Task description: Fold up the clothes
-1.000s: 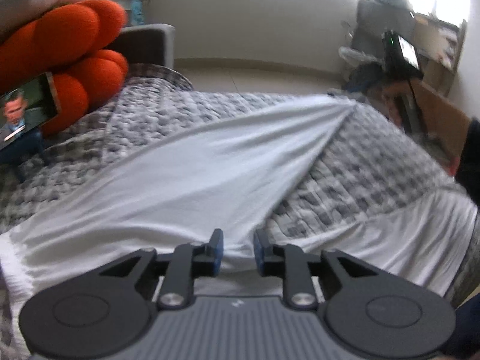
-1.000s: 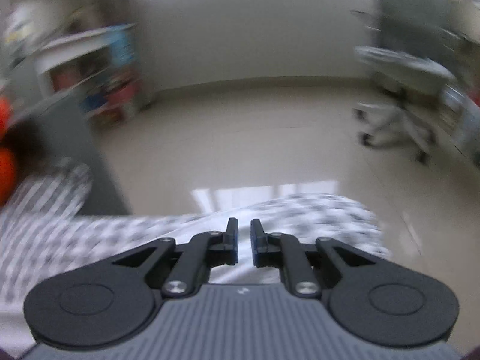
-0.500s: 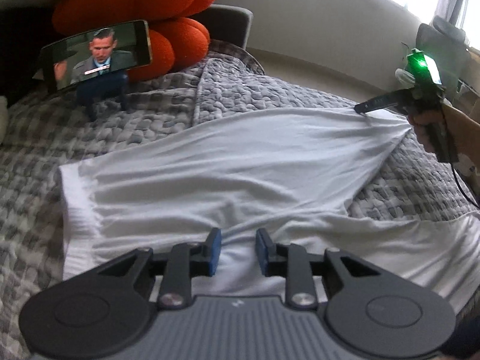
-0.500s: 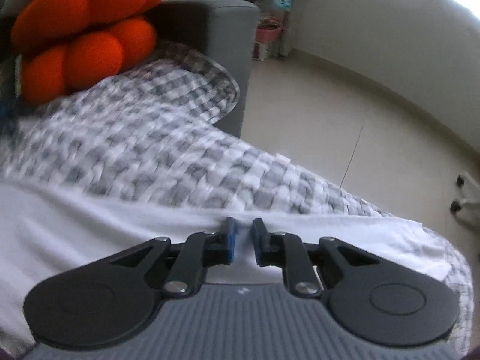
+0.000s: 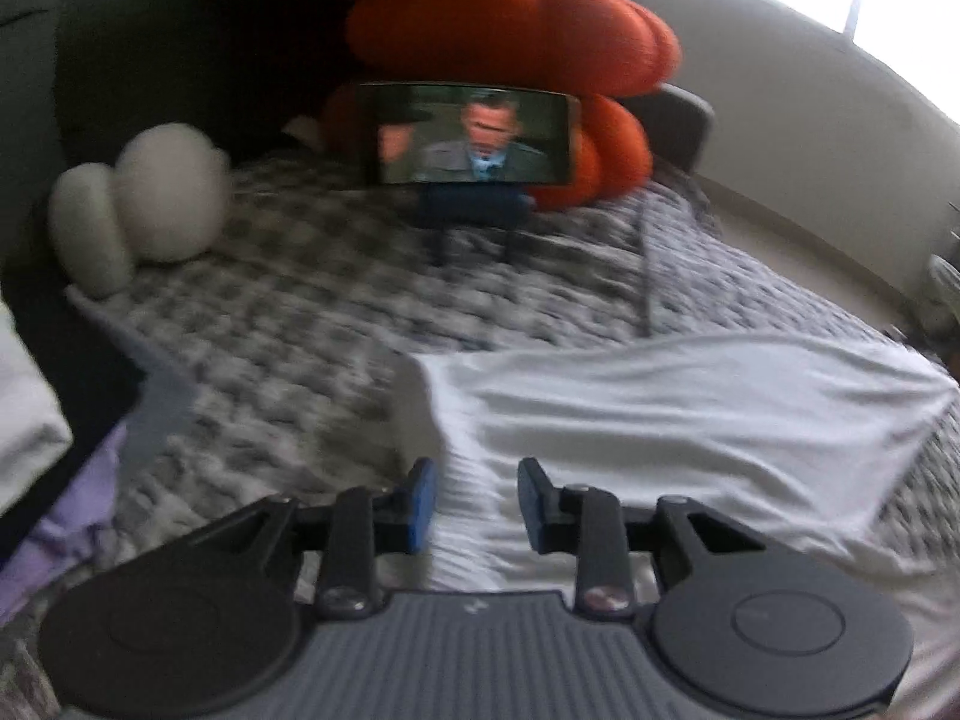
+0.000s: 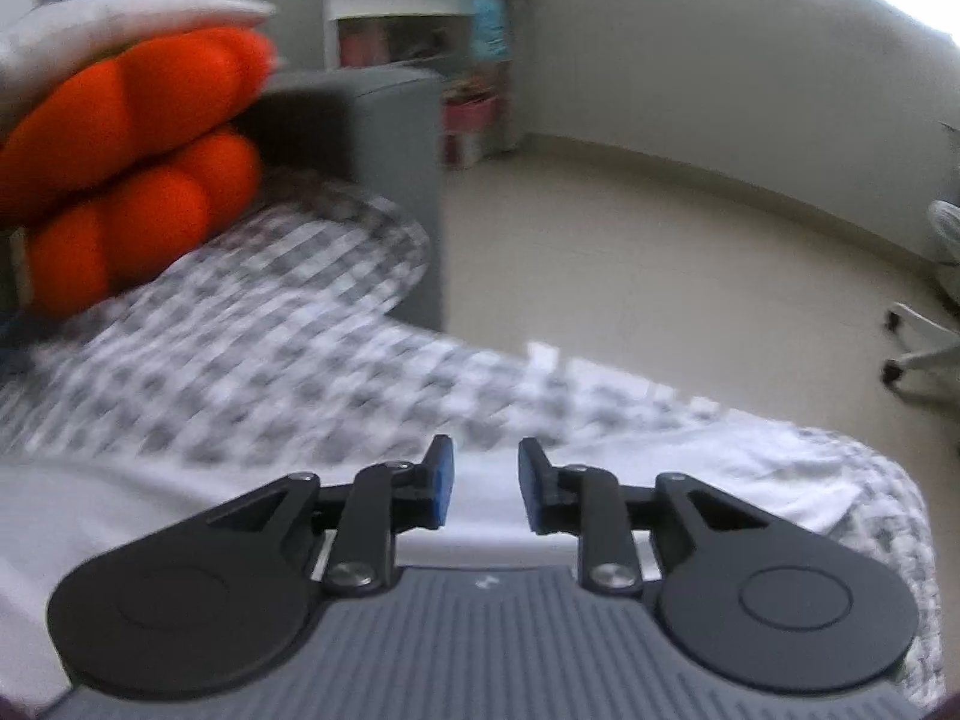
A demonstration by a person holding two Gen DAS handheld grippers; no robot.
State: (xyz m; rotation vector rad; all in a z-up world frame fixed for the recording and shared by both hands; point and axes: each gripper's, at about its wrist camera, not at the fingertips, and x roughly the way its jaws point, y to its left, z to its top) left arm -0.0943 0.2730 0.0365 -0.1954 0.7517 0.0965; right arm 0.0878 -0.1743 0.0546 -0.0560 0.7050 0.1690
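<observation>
Now both sets of jaws are opening. Left gripper (image 5: 474, 501): clear gap between the blue pads, ribbed hem of the white garment (image 5: 690, 420) lying in that gap, pads not pressing it as far as the blur allows. Right gripper (image 6: 485, 486): same gap, white cloth directly under and ahead of the tips, nothing pinched. Reads as a release on both sides.

Garment lies flat on the grey checked bedspread (image 5: 300, 312), just ahead of the left gripper and running off to its right; one straight edge sits ahead-left of the tips. In the right wrist view the cloth stretches across below the gripper, ending in a loose corner to its right, near the bed's edge.

Progress, as a judgement: one fold looks laid down, since the cloth appears doubled with a clean edge. Further folds and squaring-up likely remain; final shape not reached.

Farther out from the left gripper: phone on a stand (image 5: 471, 132) playing video, orange cushion (image 5: 516, 24) behind it, pale rounded pillow (image 5: 162, 192) to the far left. Beyond the right gripper: floor (image 6: 660, 276), small shelf (image 6: 414, 18), chair base at the right rim.

Hard to make out: both views smeared. Near part of the garment hidden under the gripper bodies. Number of layers unclear. Sleeves and collar not identifiable. Neither gripper shows in the other's view.
</observation>
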